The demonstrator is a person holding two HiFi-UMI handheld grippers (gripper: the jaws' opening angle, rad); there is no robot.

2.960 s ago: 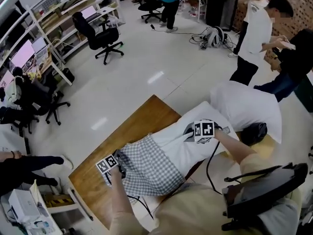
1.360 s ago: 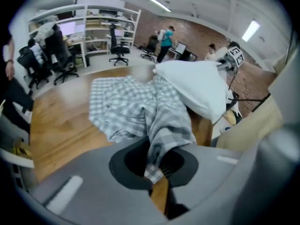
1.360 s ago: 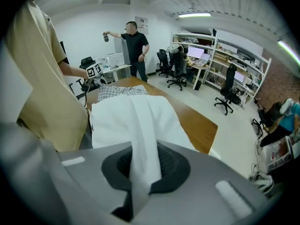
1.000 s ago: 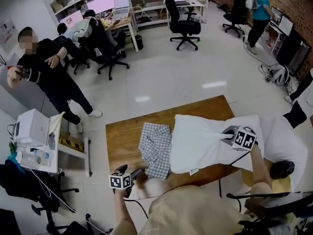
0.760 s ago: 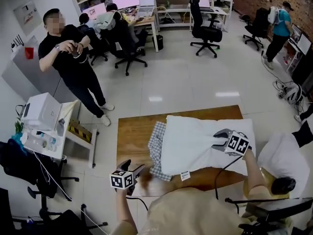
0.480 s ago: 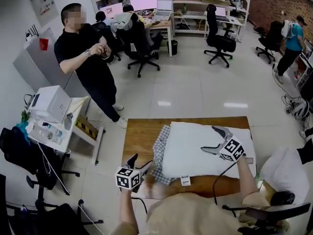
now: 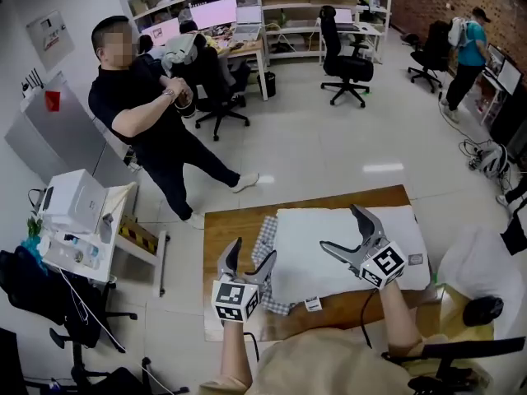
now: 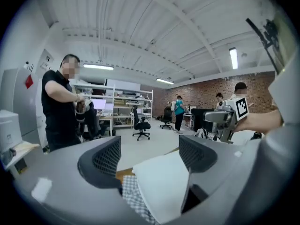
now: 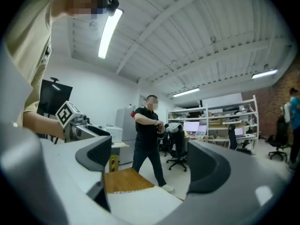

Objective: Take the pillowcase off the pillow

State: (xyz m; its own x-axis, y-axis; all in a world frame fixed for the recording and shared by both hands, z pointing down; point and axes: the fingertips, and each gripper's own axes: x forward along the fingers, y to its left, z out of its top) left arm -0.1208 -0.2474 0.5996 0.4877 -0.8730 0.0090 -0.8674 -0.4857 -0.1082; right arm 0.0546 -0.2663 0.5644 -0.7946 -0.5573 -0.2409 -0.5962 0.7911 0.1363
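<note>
1. We see from above a wooden table (image 7: 235, 225) with a bare white pillow (image 7: 300, 257) lying across its right part. The checked pillowcase (image 7: 268, 230) is crumpled against the pillow's left end, touching it. Whether a corner sits under the pillow we cannot tell.
2. Our left gripper (image 7: 251, 252) is raised above the pillowcase with its jaws moderately wide apart and nothing between them.
3. Our right gripper (image 7: 342, 229) is raised above the pillow. Its jaws have just been opening, now stand very wide, and hold nothing.
4. We judge the case to be off, so the step in hand is letting go cleanly. The jaws should be held wide while lifting away so no cloth snags. It is also worth checking that no checked fabric is pinned under the pillow.
5. Edges: the pillow's right end lies close to the table's right edge, and a strip of wood shows along the near edge.
6. Room: bare wood is free at the far left corner. A person (image 7: 152, 130) stands near that corner, beside a low white cabinet (image 7: 70, 204). Open floor (image 7: 329, 138) lies beyond the far edge.
</note>
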